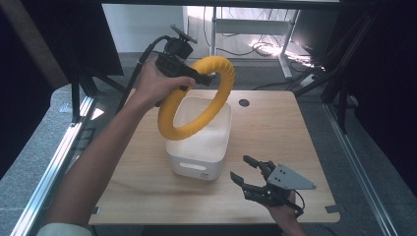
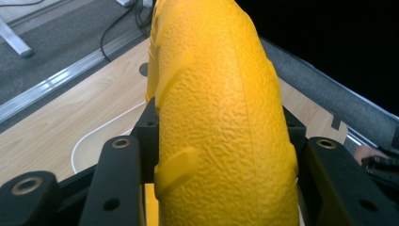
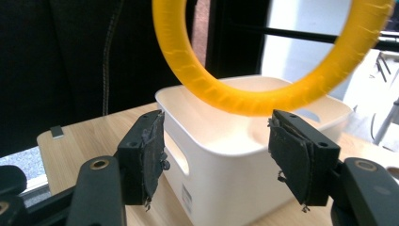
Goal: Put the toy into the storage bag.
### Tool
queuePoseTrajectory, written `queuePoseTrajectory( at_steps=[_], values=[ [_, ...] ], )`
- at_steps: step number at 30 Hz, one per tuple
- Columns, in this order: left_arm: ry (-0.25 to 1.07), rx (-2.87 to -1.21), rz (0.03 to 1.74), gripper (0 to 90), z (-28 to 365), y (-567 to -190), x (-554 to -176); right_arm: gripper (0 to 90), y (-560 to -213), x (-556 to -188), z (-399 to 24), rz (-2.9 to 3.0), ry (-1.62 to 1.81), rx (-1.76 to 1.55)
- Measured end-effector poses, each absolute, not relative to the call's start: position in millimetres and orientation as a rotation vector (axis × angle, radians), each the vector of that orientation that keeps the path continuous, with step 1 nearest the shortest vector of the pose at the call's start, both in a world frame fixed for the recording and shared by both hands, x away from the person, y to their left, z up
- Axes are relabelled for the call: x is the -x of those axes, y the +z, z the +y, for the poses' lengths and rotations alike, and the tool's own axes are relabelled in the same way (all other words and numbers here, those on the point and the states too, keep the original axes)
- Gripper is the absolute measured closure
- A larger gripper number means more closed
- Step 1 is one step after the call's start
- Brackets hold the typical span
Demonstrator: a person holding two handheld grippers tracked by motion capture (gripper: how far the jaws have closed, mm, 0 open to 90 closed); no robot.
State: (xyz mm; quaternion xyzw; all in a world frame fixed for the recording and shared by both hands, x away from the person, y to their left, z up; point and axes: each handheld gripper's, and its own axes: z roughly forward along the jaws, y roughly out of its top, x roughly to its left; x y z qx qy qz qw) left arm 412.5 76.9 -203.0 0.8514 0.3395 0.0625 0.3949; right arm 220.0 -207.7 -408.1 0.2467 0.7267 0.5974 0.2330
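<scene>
- High view: left gripper (image 1: 204,78), upper centre of frame, jaws clamped on yellow ring (image 1: 196,98). Ring hung tilted, lower arc just over open top of white bin (image 1: 199,147), frame centre; contact w/ bin rim can't be told.
- High view: bin stood on wooden table (image 1: 275,128). Small dark round hole (image 1: 244,103) in tabletop, right of bin, upper centre.
- High view: right gripper (image 1: 243,169), lower right of centre, low over table, jaws apart w/ nothing between, tips aimed toward bin. Grey three-cornered plate (image 1: 290,178) on top of it.
- Left gripper view: ring (image 2: 221,117) took up frame centre, textured yellow surface, black jaws pressed on both sides. Bin rim (image 2: 94,139) at lower left, table (image 2: 70,117) behind it.
- Right gripper view: right gripper (image 3: 214,153) at bottom of frame, pads parted, gap empty. Bin (image 3: 235,160) straight ahead, frame centre, side handle slot facing camera. Ring (image 3: 254,101) across top of frame, lowest arc just above bin opening. Table (image 3: 84,136) at left.
</scene>
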Motion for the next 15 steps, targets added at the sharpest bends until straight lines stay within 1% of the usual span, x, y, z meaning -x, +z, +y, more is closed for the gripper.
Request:
queuePoseTrajectory(
  at_steps=[6,15],
  values=[
    [0.124,-2.165,0.859,51.2,73.5,-211.0,-414.4,36.8,-413.6,-216.5,-219.9,1.975,1.65,-0.719],
    [0.085,-2.19,0.875,51.1,68.7,-232.4,-421.0,36.9,-419.4,-216.6,-222.0,1.971,1.659,-0.74]
  ],
)
